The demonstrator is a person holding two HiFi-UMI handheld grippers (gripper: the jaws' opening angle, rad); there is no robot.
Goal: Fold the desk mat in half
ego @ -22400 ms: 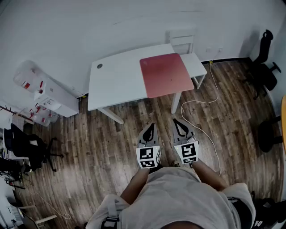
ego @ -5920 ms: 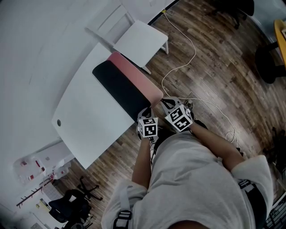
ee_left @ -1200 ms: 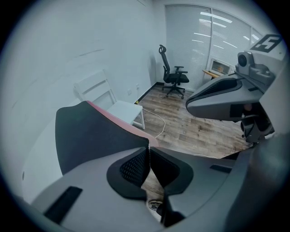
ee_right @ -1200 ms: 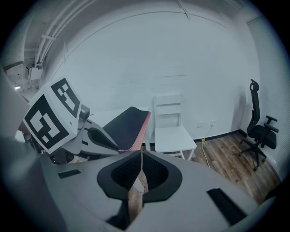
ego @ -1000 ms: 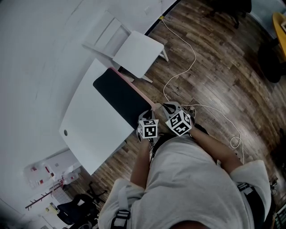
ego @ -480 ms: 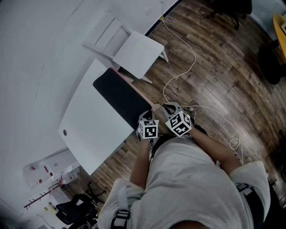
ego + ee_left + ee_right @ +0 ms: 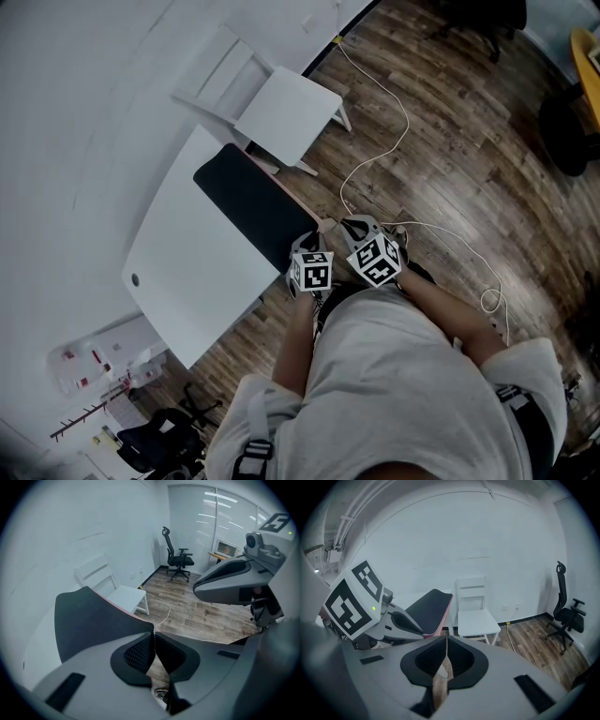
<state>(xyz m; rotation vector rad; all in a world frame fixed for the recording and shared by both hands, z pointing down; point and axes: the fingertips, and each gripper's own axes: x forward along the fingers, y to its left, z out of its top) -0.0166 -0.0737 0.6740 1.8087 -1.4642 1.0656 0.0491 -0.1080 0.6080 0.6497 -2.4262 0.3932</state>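
**Desk mat.** The desk mat (image 7: 253,202) lies on the right-hand end of the white desk (image 7: 178,272). It is doubled over, with the black underside facing up. A thin pink edge shows along the side nearest the white chair (image 7: 281,103). The near corner of the mat sits at the near right corner of the desk, directly in front of the person.

**Left gripper.** The left gripper (image 7: 305,246) points steeply down at that corner. In the left gripper view, the jaws are clamped on the thin stitched edge of the mat corner, and the black surface (image 7: 93,620) extends away from the tips.

**Right gripper.** The right gripper (image 7: 356,228) is just beside the left one, off the desk edge, on the chair side. In the right gripper view, its jaws are pressed together at the tips with nothing between them. The mat (image 7: 429,604) is beyond and to the left, behind the left gripper.

**Surroundings.** A white cable (image 7: 394,141) trails across the wooden floor (image 7: 450,159).
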